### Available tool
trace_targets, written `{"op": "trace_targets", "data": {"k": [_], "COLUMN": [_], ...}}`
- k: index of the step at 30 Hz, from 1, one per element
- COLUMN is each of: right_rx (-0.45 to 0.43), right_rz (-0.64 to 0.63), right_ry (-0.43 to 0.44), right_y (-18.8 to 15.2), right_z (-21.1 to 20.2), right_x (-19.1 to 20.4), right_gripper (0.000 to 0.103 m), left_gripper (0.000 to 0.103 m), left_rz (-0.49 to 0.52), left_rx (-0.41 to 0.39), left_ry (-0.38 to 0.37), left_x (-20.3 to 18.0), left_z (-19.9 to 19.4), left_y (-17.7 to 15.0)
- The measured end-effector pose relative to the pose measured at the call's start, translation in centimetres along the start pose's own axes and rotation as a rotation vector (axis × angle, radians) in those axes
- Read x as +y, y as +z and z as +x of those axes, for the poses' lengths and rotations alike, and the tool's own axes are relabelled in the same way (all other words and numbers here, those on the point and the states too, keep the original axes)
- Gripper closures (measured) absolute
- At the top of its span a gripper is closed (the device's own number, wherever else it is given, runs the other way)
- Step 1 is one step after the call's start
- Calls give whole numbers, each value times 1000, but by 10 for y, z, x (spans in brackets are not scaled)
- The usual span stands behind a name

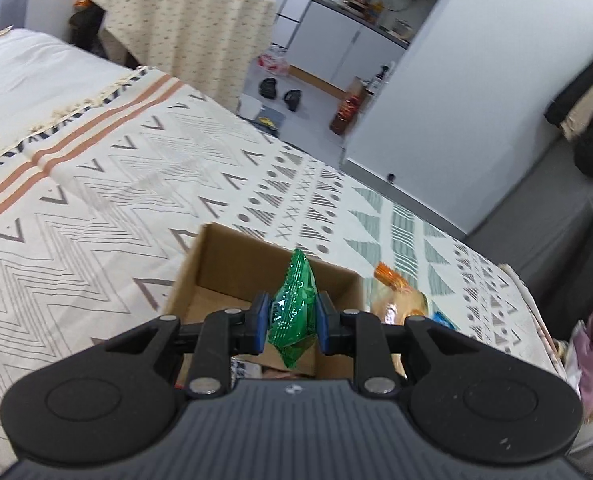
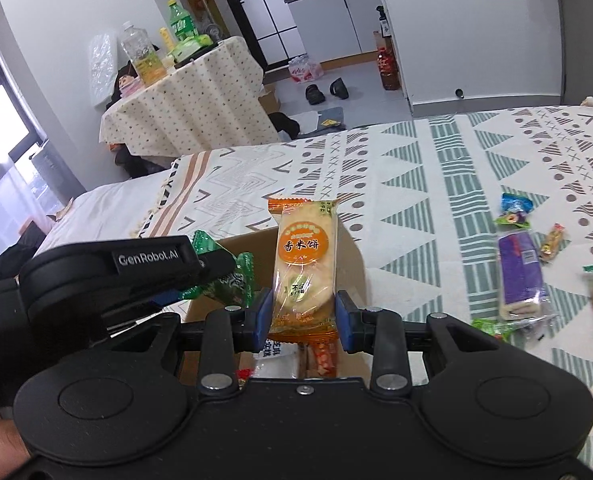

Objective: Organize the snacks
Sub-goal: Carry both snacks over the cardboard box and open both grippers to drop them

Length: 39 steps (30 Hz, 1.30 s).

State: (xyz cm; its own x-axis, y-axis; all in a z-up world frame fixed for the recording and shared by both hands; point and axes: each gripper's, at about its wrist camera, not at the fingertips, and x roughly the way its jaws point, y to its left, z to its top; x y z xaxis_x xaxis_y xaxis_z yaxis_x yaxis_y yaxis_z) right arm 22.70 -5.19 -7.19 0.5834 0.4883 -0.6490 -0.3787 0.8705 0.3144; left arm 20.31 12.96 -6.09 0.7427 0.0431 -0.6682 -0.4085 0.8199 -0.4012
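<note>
Currently I'm holding both over the cardboard box (image 1: 232, 264) | left gripper (image 1: 289, 322) clamping green packet (image 1: 292, 308) | right gripper (image 2: 303, 316) pinching rice cracker pack (image 2: 305, 264) | risking collision: left gripper crowding just left of my right jaws

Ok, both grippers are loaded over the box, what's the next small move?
Probably open the left gripper and let the green packet drop. It already hangs over the open box, whose floor is bare beneath it. The right gripper can release the rice cracker after that, so the two don't collide.
</note>
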Motion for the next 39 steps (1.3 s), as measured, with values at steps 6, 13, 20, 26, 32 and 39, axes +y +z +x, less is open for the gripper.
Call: {"op": "trace_targets", "data": {"k": [6,13,20,26,32,39], "right_rx": [18,19,17,3,-17,-38], "right_rz": [5,42,60,86,121,146], "right_ry": [8,-37,-77,-121,-153,-181], "right_y": [0,-5,-13,-21,-26,-32], "right_z": [15,8,-11,-30,-48,-65], "right_x": [1,-15,-38,-64,-87,-115], "right_gripper": [68,46,41,37,35,31], "left_gripper": [60,27,17,15,15,15], "left_rz": [-16,-3,44,112,170,226], "left_rx": [-3,12,40,58,61,70], "left_ry": [30,59,32,4,-25,-85], "left_x": [5,0,-16,-39,-60,-86], "left_z": [4,6,6,5,1,-3], "left_y": [4,-2,-12,-26,-39,-54]}}
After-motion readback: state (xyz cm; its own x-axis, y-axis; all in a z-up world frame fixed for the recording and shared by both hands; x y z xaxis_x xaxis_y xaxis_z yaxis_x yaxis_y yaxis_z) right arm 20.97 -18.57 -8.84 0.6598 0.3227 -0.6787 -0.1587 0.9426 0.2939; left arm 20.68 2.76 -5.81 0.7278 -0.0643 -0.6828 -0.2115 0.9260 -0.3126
